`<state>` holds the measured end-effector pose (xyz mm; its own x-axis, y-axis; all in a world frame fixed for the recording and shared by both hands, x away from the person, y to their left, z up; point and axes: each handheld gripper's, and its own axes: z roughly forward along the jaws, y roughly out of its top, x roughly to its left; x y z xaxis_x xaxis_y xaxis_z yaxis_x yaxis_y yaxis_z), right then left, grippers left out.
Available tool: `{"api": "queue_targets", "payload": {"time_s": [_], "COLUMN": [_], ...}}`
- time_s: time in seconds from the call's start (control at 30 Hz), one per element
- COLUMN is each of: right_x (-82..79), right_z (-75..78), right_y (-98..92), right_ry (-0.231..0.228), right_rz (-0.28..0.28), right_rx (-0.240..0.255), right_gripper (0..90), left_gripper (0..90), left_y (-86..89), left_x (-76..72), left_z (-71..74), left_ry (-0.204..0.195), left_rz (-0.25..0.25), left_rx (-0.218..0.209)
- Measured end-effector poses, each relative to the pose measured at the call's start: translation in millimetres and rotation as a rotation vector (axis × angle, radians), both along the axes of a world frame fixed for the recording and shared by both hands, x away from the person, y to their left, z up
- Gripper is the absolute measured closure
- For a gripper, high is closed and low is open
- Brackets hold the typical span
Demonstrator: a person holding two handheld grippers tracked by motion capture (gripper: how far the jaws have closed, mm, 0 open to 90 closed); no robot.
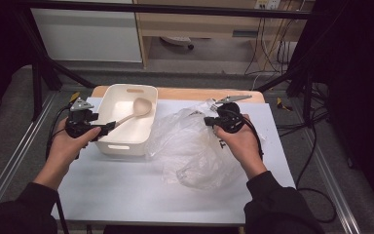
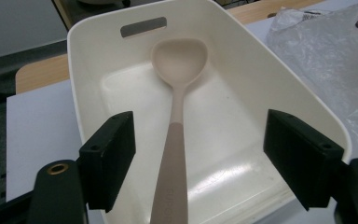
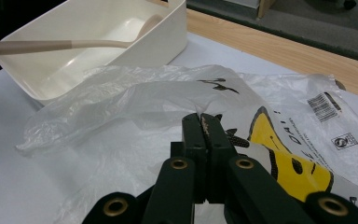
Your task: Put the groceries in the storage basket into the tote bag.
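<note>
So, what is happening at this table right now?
A person works with two hand-held grippers. The left gripper has its jaws open around the handle of a beige spoon, whose bowl lies inside the white tub. The right gripper is shut, over a clear plastic bag beside the tub.

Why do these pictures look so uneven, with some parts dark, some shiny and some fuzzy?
High view: the table is brightly lit, the surroundings nearly black, the picture soft. Left gripper view: glare patches on the white bin's floor; the spoon is fairly sharp, the near jaws slightly blurred. Right gripper view: the plastic bag glints on its creases; the close jaws look large and soft.
</note>
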<state>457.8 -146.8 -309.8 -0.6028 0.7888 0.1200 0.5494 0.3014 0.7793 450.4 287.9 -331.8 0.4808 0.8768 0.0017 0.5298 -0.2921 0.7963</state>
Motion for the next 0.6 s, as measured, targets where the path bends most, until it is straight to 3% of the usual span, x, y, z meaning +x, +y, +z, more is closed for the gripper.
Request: {"api": "queue_targets", "payload": {"time_s": [0.33, 0.43, 0.6], "right_x": [1.4, 1.5, 2.3], "right_z": [-0.4, -1.1, -1.9], "right_y": [-2.9, -2.3, -3.4], "right_ry": [0.0, 0.004, 0.004], "right_rz": [0.001, 0.004, 0.003], "right_rx": [0.003, 0.0, 0.005], "right_gripper": [90.0, 90.0, 90.0], "left_gripper": [37.8, 40.6, 44.3], "left_y": [-0.8, -0.4, -0.5], "left_x": [18.0, 23.9, 28.7], "left_z": [-14.3, -17.7, -23.2], "left_ry": [0.059, 0.101, 0.111], "left_rz": [-0.019, -0.024, -0.019], "left_rx": [0.028, 0.027, 0.029]}}
